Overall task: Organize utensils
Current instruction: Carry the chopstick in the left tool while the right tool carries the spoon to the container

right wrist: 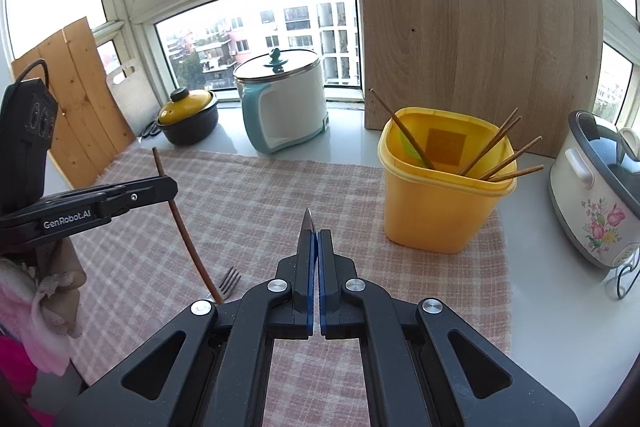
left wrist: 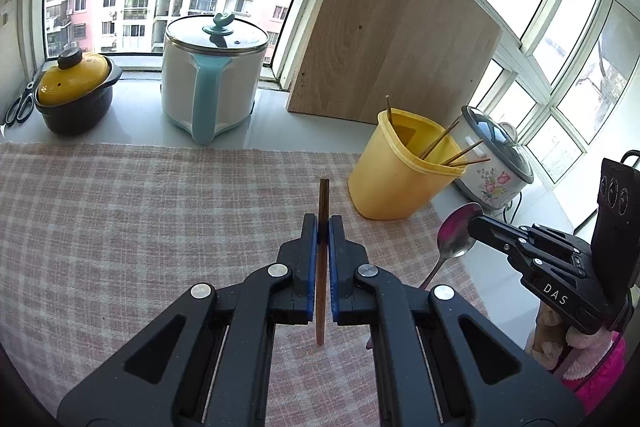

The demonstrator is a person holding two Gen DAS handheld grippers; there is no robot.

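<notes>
While both grippers are up over the checked cloth on the table, each one is holding something. The left gripper has its fingers closed on a brown chopstick, which stands almost straight up between the blue pads. The right gripper has its fingers shut tight on a metal spoon, gripped at the bowl end with the handle hanging down.

Over on the far right of the cloth sits the yellow holder, with more chopsticks already leaning in it. A fork lies on the cloth near the left side, not picked up yet.

I think the chopstick is light, thin and stiff, so it can spin or slide if held loosely. Holding it near the middle, as now, seems good. The spoon is smooth, hard and shiny, so it may slip; its thin neck would be a safer place to pinch than the round bowl. The holder looks like light plastic and might tip if bumped, so drop things in gently.
</notes>
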